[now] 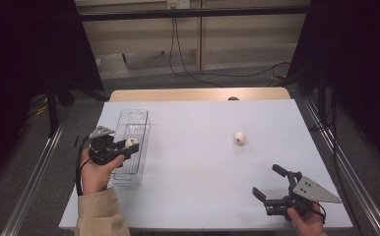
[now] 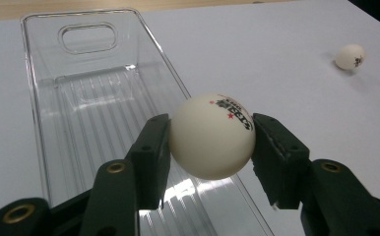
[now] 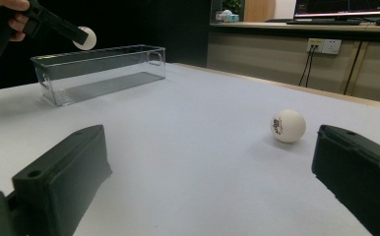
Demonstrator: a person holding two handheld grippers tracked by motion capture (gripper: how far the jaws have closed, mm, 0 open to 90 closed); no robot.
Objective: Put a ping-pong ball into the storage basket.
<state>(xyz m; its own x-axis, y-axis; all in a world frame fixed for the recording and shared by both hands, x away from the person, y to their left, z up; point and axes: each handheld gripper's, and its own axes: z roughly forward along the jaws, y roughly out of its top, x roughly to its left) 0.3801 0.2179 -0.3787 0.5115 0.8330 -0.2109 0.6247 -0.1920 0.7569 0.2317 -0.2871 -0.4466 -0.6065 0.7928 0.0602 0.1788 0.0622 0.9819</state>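
My left gripper [image 1: 127, 149] is shut on a white ping-pong ball [image 2: 212, 136], its two pads pressing the ball's sides. It holds the ball [image 1: 131, 142] just above the clear plastic bin [image 1: 140, 115] at the table's left. The held ball [image 3: 86, 38] hangs over the bin's [image 3: 124, 61] near rim. A second white ball [image 1: 239, 137] lies on the table right of centre; the same ball [image 3: 288, 126] rests between and beyond the wide-apart jaws of my right gripper [image 3: 212, 182]. My right gripper [image 1: 268, 182] is open near the front right edge, with nothing in it.
The bin [image 2: 45, 98] is empty, with a ribbed floor and a handle slot in its far end. The white table [image 1: 203, 162] ends in a wooden strip at the back. Black frame posts and cables stand beyond it.
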